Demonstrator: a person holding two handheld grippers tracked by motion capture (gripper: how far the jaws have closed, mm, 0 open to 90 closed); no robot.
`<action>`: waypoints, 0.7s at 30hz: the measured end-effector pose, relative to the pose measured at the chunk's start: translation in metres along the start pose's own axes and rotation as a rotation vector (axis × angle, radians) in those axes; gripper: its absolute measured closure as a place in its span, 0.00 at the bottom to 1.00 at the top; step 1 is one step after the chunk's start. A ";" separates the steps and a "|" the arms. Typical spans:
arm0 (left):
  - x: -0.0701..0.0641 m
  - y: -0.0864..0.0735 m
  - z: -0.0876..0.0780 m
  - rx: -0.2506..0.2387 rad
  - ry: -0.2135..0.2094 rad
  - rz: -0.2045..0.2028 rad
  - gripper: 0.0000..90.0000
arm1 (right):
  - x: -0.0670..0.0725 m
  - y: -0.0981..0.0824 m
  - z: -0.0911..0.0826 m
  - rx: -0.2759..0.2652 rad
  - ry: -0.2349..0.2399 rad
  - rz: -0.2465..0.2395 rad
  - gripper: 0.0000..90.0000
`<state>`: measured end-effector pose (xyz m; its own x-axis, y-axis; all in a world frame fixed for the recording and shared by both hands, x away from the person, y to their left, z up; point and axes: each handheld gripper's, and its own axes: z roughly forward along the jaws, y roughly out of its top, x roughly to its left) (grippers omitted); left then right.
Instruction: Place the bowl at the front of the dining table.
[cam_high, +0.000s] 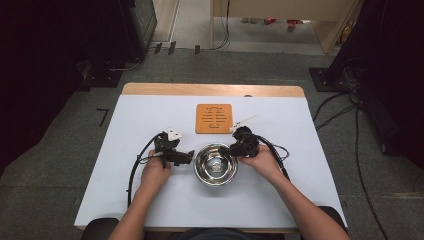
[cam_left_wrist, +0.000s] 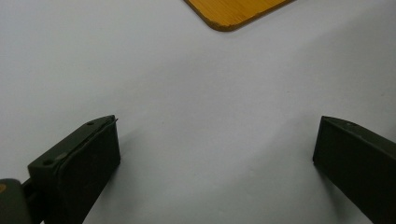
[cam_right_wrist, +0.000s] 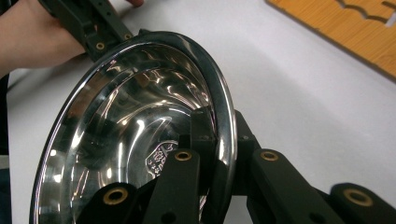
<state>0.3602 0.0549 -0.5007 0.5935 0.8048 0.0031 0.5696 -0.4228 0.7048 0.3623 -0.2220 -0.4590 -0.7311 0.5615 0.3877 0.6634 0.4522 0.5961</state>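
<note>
Right gripper (cam_high: 234, 148) first: we see its jaws clamped on the rim of the steel bowl (cam_high: 215, 164), one jaw inside the wall and one outside, at about the bowl's two o'clock in the high view. In the right gripper view the rim (cam_right_wrist: 223, 116) runs between the two black jaws and the polished inside of the bowl reflects them.

Left gripper (cam_high: 188, 158): jaws stand wide apart, nothing between them; in its own view we note bare white table (cam_left_wrist: 210, 116) between the pads. In the high view its tips lie just beside the bowl's rim at nine o'clock; whether they touch it we cannot tell.

Bowl sits on the white table (cam_high: 125, 150), near the middle, slightly toward the person's edge. Wooden trivet (cam_high: 214, 118) lies flat at twelve o'clock from the bowl, close but apart. Left hand (cam_high: 154, 173) at seven o'clock, right hand (cam_high: 266, 162) at four o'clock of the bowl.
</note>
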 end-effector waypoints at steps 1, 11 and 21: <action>0.000 0.000 0.000 -0.001 0.000 -0.001 0.00 | 0.000 0.000 0.000 -0.004 -0.002 0.006 0.95; 0.000 0.000 0.000 -0.002 0.000 -0.002 0.00 | -0.007 0.001 -0.001 -0.033 -0.001 0.058 0.95; 0.000 0.000 0.000 -0.001 0.000 0.000 0.00 | -0.014 0.002 -0.003 -0.055 -0.010 0.102 0.95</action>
<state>0.3603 0.0548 -0.5008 0.5938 0.8046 0.0033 0.5690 -0.4228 0.7053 0.3738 -0.2311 -0.4610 -0.6581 0.6097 0.4418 0.7247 0.3538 0.5913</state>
